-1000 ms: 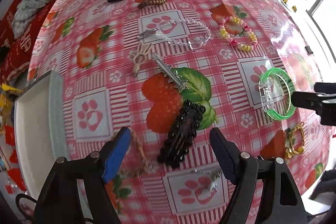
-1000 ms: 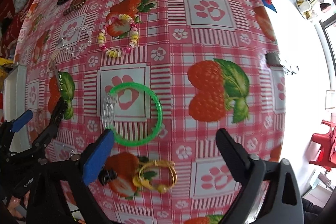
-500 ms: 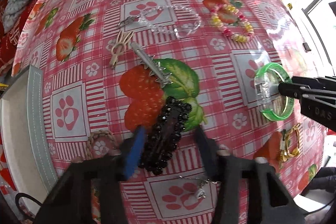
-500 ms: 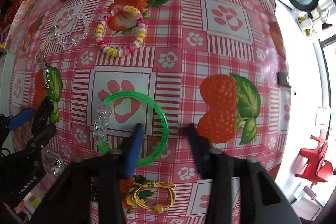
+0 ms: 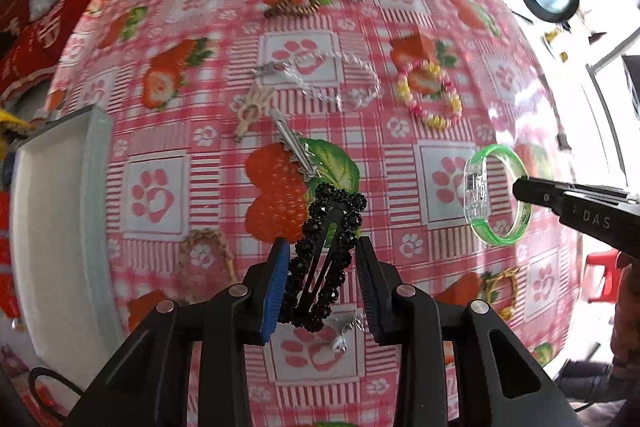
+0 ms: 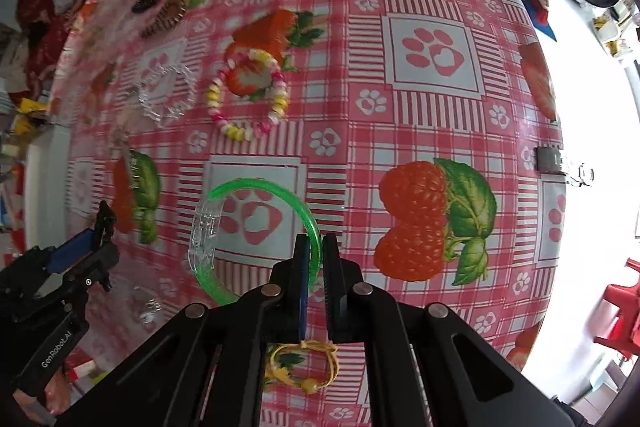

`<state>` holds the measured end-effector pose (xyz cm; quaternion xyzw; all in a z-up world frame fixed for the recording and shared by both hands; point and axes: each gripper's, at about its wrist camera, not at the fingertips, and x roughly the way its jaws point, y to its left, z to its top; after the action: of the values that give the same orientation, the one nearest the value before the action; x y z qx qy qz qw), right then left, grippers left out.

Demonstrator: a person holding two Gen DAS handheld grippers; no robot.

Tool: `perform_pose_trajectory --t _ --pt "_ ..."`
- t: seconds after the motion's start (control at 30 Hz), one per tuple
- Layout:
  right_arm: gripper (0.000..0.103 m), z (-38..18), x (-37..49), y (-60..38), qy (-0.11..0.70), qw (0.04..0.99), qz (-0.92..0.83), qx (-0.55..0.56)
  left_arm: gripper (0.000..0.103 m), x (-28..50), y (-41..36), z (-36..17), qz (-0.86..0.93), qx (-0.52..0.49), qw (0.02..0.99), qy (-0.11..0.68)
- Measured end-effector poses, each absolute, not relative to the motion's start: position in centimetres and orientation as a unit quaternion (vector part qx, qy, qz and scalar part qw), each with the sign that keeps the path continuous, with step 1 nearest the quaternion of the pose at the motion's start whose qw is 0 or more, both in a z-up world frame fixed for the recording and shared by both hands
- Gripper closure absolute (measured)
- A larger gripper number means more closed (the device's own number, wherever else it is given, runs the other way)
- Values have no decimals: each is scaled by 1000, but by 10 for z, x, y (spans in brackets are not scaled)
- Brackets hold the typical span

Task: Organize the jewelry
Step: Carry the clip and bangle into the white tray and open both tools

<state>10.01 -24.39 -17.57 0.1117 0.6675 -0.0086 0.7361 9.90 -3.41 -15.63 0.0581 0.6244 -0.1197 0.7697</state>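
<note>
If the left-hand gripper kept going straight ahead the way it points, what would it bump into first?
Probably the silver spiky hair clip, which lies just past the black beaded hair clip that the left gripper already holds. Depth is uncertain: if the gripper rides above the tablecloth, it might pass over it.

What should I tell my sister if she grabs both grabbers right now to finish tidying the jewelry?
Left gripper: shut on the black beaded hair clip, lifted off the tablecloth.
Right gripper: shut on the green bangle, pinching its rim.
White tray: at the table's left edge; nothing shows in the part in view.
Done: both pieces are gripped.
Left: probably carry them to the tray. Still on the cloth: the pastel bead bracelet, clear bracelet, silver clip, yellow cord bracelet, and more pieces at the far end.
</note>
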Motion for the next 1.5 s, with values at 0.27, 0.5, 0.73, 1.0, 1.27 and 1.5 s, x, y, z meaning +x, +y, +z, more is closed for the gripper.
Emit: perform_pose_trajectory --t 0.27,0.5,0.73,1.0,1.27,1.5 --pt "96 -145 95 -228 663 739 37 112 62 86 14 -126 -55 10 798 600" --pt "96 -127 110 -176 649 750 71 103 62 82 74 -124 -20 -12 801 598" --pt "96 -119 129 -83 645 751 111 84 62 94 157 -119 11 -31 809 587" --pt "96 -121 176 37 628 757 173 46 62 127 248 -136 61 -49 813 577" --pt "96 -152 215 115 624 756 198 1 62 156 286 -177 85 -56 807 582" --pt "96 -187 236 144 636 748 187 -34 62 162 292 -207 89 -55 794 598"
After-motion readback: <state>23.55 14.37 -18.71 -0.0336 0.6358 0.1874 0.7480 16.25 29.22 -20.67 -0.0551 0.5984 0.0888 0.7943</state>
